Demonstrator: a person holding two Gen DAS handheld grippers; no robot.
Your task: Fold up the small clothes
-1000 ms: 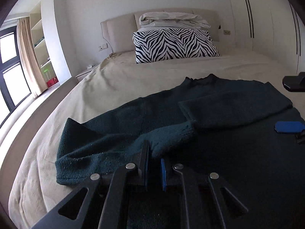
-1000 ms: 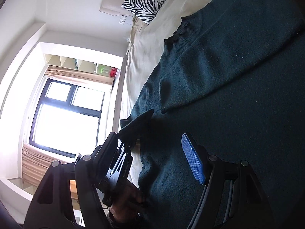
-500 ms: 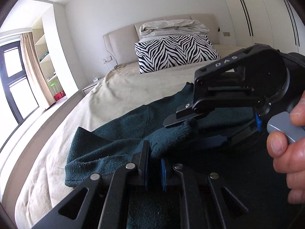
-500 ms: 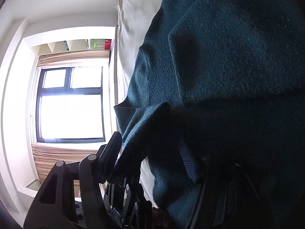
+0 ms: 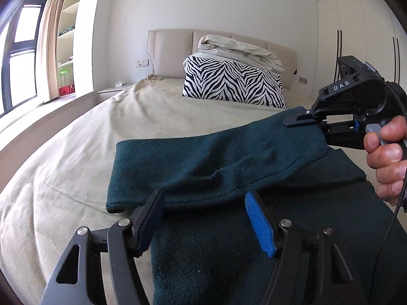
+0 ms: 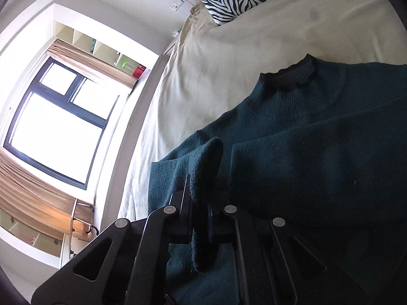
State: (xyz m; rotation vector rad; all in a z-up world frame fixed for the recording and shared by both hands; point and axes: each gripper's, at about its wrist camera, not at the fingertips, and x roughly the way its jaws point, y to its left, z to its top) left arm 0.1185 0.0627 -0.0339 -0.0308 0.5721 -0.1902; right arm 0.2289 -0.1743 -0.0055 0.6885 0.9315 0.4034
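On the bed: a sleeve carried across a dark green sweater [image 5: 229, 254].

Left wrist view: the left gripper [image 5: 206, 218] stands wide with nothing between its fingers, just above the sweater's body on the beige bedsheet [image 5: 76, 152]; the sleeve [image 5: 216, 162] stretches ahead of it to the right gripper [image 5: 315, 124], which pinches the cuff end. Right wrist view: the right gripper [image 6: 201, 218] is clamped on a thick fold of knit, collar [image 6: 290, 76] beyond. With one end unsupported, the sleeve may sag, bunch, or slip free and land crooked.
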